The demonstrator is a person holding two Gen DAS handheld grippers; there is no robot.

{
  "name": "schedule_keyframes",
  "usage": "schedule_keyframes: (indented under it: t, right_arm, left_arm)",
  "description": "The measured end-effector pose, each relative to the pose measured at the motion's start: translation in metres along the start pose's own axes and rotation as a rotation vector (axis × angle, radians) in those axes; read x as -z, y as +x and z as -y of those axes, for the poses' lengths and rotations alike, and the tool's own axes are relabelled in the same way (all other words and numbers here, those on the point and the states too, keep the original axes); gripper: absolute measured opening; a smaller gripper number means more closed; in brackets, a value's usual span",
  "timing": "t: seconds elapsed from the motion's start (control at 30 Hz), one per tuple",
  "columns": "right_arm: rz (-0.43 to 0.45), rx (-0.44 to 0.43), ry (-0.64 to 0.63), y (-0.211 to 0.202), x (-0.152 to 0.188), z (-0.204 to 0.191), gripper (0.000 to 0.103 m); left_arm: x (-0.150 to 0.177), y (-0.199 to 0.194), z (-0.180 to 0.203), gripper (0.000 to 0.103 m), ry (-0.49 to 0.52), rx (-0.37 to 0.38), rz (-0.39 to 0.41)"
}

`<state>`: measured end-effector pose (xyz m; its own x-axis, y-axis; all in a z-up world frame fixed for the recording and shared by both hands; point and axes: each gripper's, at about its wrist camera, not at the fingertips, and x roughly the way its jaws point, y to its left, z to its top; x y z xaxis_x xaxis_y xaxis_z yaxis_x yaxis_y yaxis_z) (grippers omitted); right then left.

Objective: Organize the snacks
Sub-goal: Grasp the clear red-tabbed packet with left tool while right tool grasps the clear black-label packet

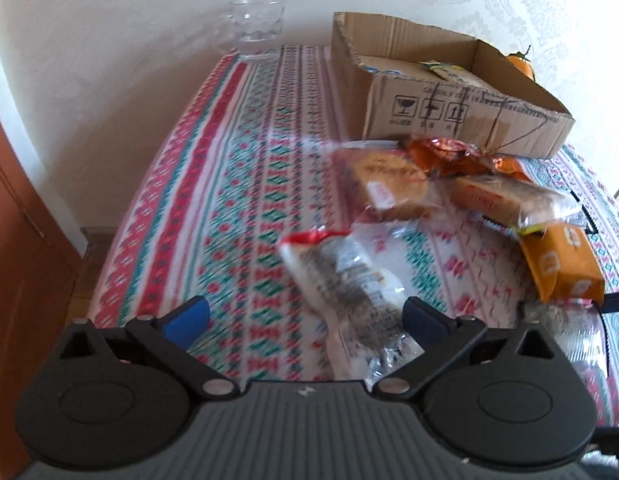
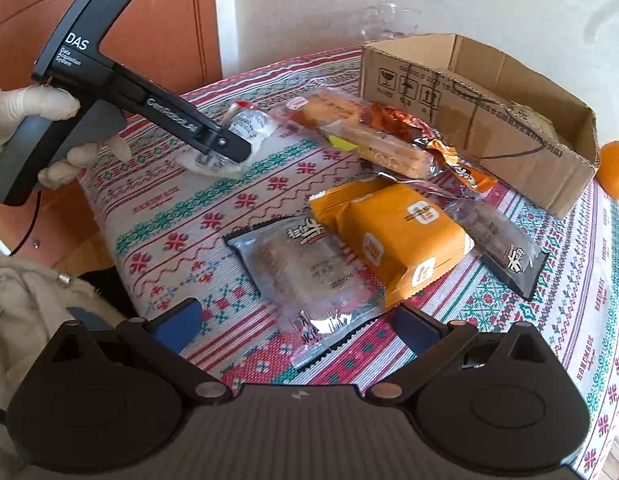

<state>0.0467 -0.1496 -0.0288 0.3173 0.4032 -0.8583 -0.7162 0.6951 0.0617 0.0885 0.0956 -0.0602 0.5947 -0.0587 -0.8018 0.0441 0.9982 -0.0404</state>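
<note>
Left claw [image 1: 305, 318] stands with jaws wide apart over the clear crinkly red-ended snack packet [image 1: 345, 280] on the patterned desk [image 1: 229, 160]; lower, centre, then close. Right claw [image 2: 297, 326] gapes empty above the clear cake packet [image 2: 305, 272]. Brown cardboard box [image 1: 449, 108] waits behind.

Bright, soft daylight throughout, no hard shadows. Motion-blurred across the left wrist view, snack packets [image 1: 349, 280] smeared; sharper from the right wrist. Glare on the clear wrappers [image 2: 309, 272]. Fisheye bending and dark vignetting at 1, 7 and 11 o'clock corners.
</note>
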Motion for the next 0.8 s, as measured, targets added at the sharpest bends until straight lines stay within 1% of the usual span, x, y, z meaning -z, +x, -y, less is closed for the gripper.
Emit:
schedule_keyframes:
  t: [0.17, 0.27, 0.4, 0.47, 0.5, 0.53, 0.57, 0.7, 0.8]
  right_arm:
    - [-0.03, 0.012, 0.006, -0.005, -0.002, 0.001, 0.103]
    - [0.001, 0.032, 0.0, -0.017, -0.003, 0.004, 0.103]
    - [0.054, -0.009, -0.032, -0.032, -0.013, 0.004, 0.102]
    - [0.059, -0.044, -0.066, -0.03, -0.02, 0.0, 0.096]
    - [0.055, -0.057, -0.081, -0.027, -0.023, -0.002, 0.093]
    - [0.044, -0.067, -0.093, -0.022, -0.027, -0.004, 0.087]
    - [0.033, -0.07, -0.103, -0.017, -0.029, -0.005, 0.086]
    - [0.001, -0.055, -0.119, -0.002, -0.037, -0.005, 0.086]
    - [-0.029, -0.068, -0.106, 0.004, -0.038, -0.006, 0.086]
  left_arm:
    - [-0.001, 0.002, 0.002, 0.103, -0.011, -0.026, -0.002]
    - [-0.003, 0.004, 0.004, 0.103, -0.009, -0.029, -0.005]
    - [-0.001, 0.003, 0.003, 0.103, -0.012, -0.031, -0.001]
    - [0.0, 0.002, 0.004, 0.103, -0.016, -0.035, 0.0]
    - [-0.001, 0.002, 0.004, 0.103, -0.017, -0.036, 0.0]
    - [-0.001, 0.002, 0.004, 0.103, -0.02, -0.038, -0.001]
    - [-0.001, 0.002, 0.004, 0.103, -0.022, -0.04, 0.0]
    - [0.0, 0.002, 0.004, 0.103, -0.021, -0.04, 0.005]
    - [0.001, 0.001, 0.003, 0.103, -0.02, -0.036, 0.008]
